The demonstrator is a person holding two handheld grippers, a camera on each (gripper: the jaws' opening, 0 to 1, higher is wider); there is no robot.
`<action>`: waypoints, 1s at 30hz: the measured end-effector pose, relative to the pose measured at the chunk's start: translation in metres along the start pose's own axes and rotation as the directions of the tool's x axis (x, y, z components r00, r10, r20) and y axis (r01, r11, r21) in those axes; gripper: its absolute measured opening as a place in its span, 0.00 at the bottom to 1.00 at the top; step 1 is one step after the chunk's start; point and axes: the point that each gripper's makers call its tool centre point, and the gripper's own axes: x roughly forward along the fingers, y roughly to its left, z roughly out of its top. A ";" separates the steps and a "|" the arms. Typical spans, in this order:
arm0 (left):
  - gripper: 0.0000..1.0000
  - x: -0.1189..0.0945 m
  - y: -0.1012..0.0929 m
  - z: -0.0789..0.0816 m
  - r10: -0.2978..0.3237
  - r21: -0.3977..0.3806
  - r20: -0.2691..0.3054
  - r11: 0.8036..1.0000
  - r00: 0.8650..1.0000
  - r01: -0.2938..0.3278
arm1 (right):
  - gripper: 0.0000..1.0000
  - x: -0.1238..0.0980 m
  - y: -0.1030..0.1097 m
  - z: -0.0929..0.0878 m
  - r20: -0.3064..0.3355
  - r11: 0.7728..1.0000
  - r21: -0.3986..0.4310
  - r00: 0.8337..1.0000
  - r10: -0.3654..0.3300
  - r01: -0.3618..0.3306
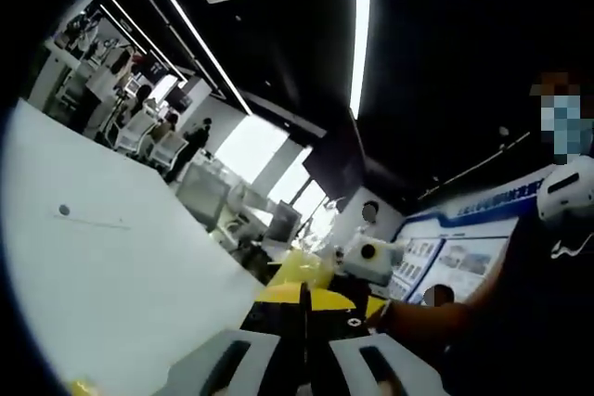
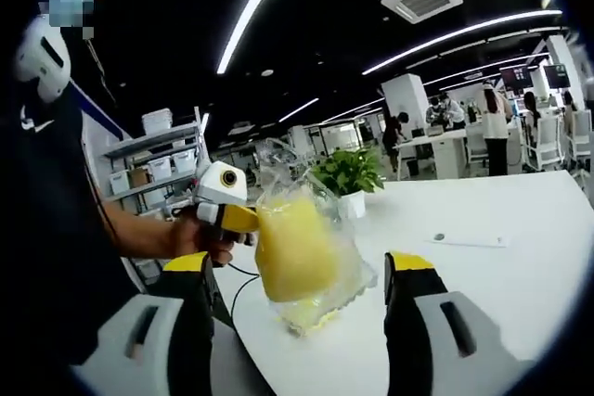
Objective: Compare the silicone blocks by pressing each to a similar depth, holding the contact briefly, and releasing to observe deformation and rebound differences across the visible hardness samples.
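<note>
A clear plastic bag [image 2: 302, 252] with a yellow silicone block inside stands with its bottom on the white table [image 2: 501, 285]. My right gripper [image 2: 297, 294] is open, its yellow-tipped jaws wide on either side of the bag and apart from it. The left gripper [image 2: 232, 215], held by a hand [image 2: 190, 240], comes in from the left and grips the bag's upper edge. In the left gripper view my left gripper [image 1: 303, 345] has its jaws pressed together, with the bag's yellowish plastic [image 1: 299, 271] just past them. The right gripper [image 1: 371, 255] shows beyond it.
A potted plant [image 2: 348, 173] stands behind the bag. A paper slip [image 2: 473, 240] lies on the table to the right. Shelves with boxes [image 2: 153, 159] are at the back left. People and desks [image 2: 492, 132] fill the far room. The person's arm [image 1: 436, 317] is close.
</note>
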 end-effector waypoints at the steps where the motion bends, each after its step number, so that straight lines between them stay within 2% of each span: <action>1: 0.00 0.000 0.000 0.000 -0.002 -0.002 0.001 1.000 1.000 0.002 | 0.65 0.001 -0.001 -0.001 -0.003 1.000 0.002 1.000 0.002 -0.002; 6: 0.00 0.000 -0.003 0.001 -0.009 -0.008 0.003 1.000 1.000 0.009 | 0.52 0.004 0.006 0.001 0.018 0.998 0.049 0.999 0.043 -0.044; 10: 0.00 0.000 -0.004 0.001 -0.012 -0.016 0.007 1.000 1.000 0.012 | 0.48 0.006 0.010 0.002 0.024 0.996 0.060 0.998 0.058 -0.060; 13: 0.00 0.000 -0.004 0.001 -0.012 -0.017 0.008 1.000 1.000 0.012 | 0.39 0.006 0.014 0.002 0.015 0.995 0.059 0.997 0.082 -0.082; 20: 0.00 0.000 -0.008 0.002 -0.022 -0.025 0.017 0.999 1.000 0.022 | 0.33 0.008 0.016 0.006 0.028 0.993 0.064 0.995 0.094 -0.096; 30: 0.00 -0.005 -0.009 0.002 -0.021 -0.027 0.023 0.999 1.000 0.022 | 0.24 0.011 0.019 0.005 0.001 0.992 0.063 0.994 0.111 -0.111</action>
